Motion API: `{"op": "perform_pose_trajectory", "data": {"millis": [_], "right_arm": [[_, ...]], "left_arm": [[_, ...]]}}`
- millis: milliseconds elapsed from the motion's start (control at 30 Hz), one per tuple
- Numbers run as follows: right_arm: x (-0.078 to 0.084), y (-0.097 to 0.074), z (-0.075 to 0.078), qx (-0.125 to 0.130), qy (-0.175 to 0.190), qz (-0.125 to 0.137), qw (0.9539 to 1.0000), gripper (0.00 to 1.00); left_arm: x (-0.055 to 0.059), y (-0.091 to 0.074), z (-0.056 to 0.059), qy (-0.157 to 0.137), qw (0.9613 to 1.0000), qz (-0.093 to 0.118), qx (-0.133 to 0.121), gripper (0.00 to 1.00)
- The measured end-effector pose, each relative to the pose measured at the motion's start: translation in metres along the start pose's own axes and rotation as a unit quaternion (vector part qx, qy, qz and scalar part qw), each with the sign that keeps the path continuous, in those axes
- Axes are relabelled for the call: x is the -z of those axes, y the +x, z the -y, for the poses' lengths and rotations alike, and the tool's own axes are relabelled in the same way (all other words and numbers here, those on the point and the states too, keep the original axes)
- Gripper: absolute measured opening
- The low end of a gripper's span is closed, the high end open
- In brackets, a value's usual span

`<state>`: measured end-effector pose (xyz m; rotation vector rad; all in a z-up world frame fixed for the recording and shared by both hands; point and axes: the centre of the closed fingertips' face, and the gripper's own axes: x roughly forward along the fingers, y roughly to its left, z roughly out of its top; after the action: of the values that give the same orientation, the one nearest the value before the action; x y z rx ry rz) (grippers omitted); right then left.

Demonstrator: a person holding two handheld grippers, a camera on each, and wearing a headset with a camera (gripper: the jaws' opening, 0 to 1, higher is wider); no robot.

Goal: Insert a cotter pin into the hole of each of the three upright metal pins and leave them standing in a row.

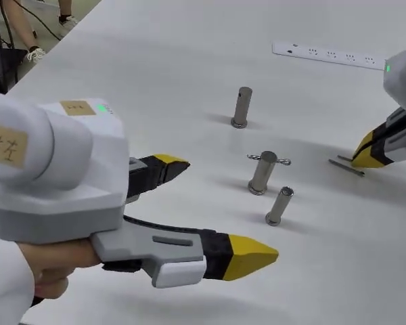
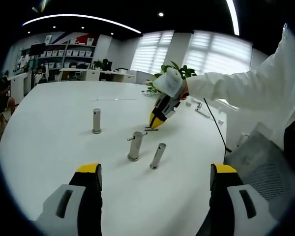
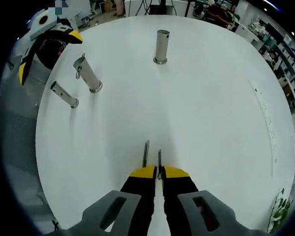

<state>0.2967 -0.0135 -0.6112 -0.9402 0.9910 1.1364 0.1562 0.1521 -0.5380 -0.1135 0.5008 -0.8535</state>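
Metal uprights are standing in a row of 3 on the white table (image 1: 122,74): the far pin (image 1: 241,107) and the near pin (image 1: 279,206) are bare, while the middle pin (image 1: 262,175) is carrying a cotter pin (image 1: 268,160) through its hole. The right gripper (image 3: 160,171) is pinching a second cotter pin (image 3: 160,158) between nearly closed jaws, with a third cotter pin (image 3: 146,153) lying just beside. The left gripper (image 1: 213,210) is hovering near the row, jaws spread wide.
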Motion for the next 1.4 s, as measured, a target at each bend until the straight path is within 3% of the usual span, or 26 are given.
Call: {"op": "perform_pose_trajectory", "data": {"millis": [167,233,367,433,567,967,1167,1400], "right_arm": [[-0.002,-0.001,-0.003,0.002,-0.016,-0.011,0.9998,0.0],[0.0,0.001,0.005,-0.009,-0.011,-0.009,0.9999,0.0],[0.001,0.001,0.004,-0.019,-0.011,-0.003,0.9998,0.0],[0.001,0.001,0.005,-0.015,-0.008,-0.004,0.9998,0.0],[0.0,0.001,0.002,-0.006,-0.036,-0.012,0.9993,0.0],[0.0,-0.001,0.011,0.011,-0.034,-0.007,0.9993,0.0],[-0.009,-0.02,0.014,0.035,-0.042,0.028,0.9981,0.0],[-0.024,-0.047,0.004,0.057,-0.027,0.111,0.9919,0.0]], "left_arm": [[0.0,0.001,0.004,-0.001,1.0,-0.003,0.009,0.89],[-0.003,0.002,0.006,-0.006,0.9999,0.004,0.013,0.89],[-0.006,0.002,0.007,-0.007,0.9999,0.006,0.014,0.88],[-0.007,0.002,0.007,-0.005,0.9999,0.005,0.014,0.87],[-0.009,0.001,0.008,-0.005,0.9998,0.01,0.017,0.87],[-0.009,-0.005,0.008,-0.003,0.9999,0.003,0.014,0.83],[-0.016,-0.005,0.004,-0.006,1.0,0.006,0.003,0.82],[-0.027,-0.001,0.004,-0.008,0.9999,0.012,0.004,0.75]]}}
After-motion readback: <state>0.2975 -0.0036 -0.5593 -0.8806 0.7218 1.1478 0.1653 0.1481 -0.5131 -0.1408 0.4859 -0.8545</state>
